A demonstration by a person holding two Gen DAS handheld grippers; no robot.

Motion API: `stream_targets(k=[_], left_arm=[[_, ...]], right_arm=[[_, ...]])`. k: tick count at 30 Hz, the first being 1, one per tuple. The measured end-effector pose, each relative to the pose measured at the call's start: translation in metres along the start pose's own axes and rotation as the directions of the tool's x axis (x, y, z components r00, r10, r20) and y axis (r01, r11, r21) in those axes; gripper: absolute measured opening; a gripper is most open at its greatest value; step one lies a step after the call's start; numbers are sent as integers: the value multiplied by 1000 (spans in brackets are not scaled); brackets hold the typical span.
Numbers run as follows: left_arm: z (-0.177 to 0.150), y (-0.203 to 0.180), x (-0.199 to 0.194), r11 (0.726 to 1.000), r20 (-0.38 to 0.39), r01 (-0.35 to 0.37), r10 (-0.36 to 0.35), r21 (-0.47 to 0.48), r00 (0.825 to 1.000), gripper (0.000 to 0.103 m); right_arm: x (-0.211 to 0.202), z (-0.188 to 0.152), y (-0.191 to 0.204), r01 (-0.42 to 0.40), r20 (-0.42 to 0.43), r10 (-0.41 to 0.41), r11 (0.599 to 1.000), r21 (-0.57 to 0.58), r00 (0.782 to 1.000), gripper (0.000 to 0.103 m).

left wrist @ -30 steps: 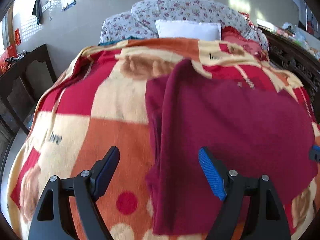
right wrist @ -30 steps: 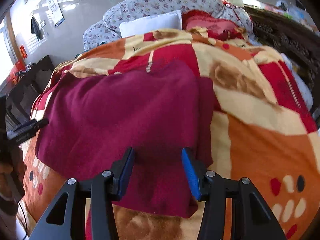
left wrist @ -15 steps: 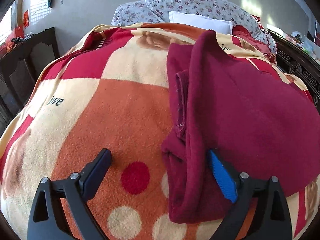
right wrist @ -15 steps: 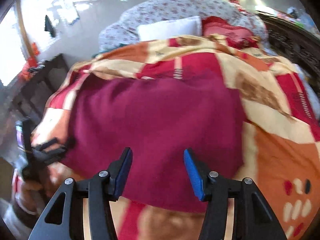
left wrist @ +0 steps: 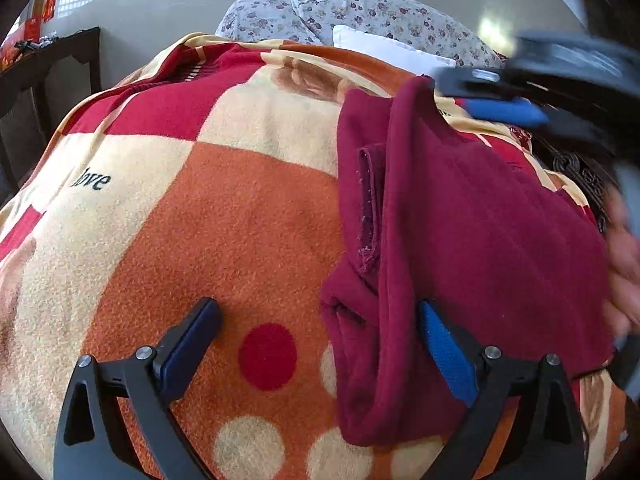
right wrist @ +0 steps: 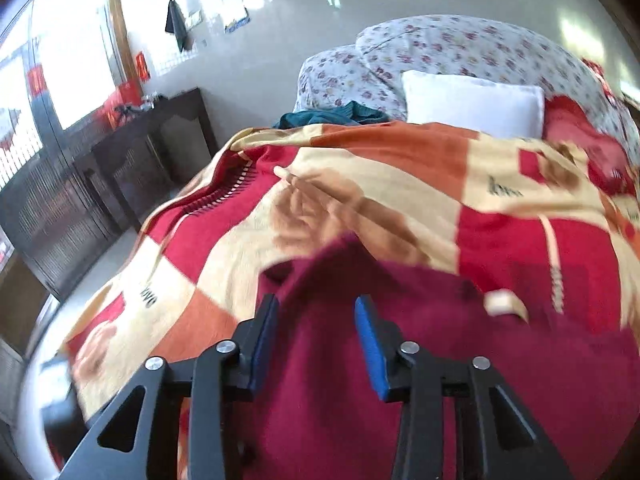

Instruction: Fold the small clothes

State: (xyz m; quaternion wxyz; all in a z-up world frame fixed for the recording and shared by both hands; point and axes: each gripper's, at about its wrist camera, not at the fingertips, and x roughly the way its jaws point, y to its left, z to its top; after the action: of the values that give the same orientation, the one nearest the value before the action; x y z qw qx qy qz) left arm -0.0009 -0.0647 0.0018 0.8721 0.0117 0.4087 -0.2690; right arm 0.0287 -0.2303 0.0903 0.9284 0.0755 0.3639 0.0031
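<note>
Maroon garment (left wrist: 480,220) on patterned blanket (left wrist: 200,220), one side folded over, more folds left. Left gripper (left wrist: 316,336) wide, straddling near edge; right gripper (right wrist: 316,320) parted, empty above cloth.

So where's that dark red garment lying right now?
The dark red garment lies on the patterned blanket, right of centre in the left wrist view, with the white pillow beyond its far end.

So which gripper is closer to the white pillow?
Right. The right gripper is up at the far end of the dark red garment, just short of the white pillow. The left gripper is at the garment's near end.
</note>
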Motion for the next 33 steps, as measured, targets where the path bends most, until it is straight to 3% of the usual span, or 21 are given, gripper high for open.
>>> stream_targets(k=[3, 7, 13, 16, 20, 28, 33], left_arm=[[0, -1, 0, 1000, -2, -2, 2, 3, 1000, 99], [0, -2, 1, 1000, -5, -4, 4, 3, 1000, 100], [1, -2, 1, 1000, -7, -6, 6, 5, 1000, 100], [1, -2, 1, 1000, -6, -2, 2, 4, 1000, 101], [0, -1, 1, 1000, -7, -3, 3, 4, 1000, 101], [1, -1, 3, 1000, -7, 0, 0, 2, 1000, 102], [2, 2, 3, 1000, -5, 16, -16, -8, 1000, 103]], right_arm=[[33, 3, 6, 14, -64, -14, 1000, 0, 998, 33], [54, 2, 8, 46, -87, -47, 999, -18, 995, 33], [45, 5, 4, 20, -110, -20, 1000, 0, 994, 35], [21, 6, -2, -28, -69, 31, 998, 55, 997, 36], [5, 3, -9, -6, -32, 8, 996, 84, 999, 54], [33, 8, -11, 12, -49, -7, 996, 93, 999, 54], [62, 8, -12, 33, -89, -25, 996, 88, 996, 48]])
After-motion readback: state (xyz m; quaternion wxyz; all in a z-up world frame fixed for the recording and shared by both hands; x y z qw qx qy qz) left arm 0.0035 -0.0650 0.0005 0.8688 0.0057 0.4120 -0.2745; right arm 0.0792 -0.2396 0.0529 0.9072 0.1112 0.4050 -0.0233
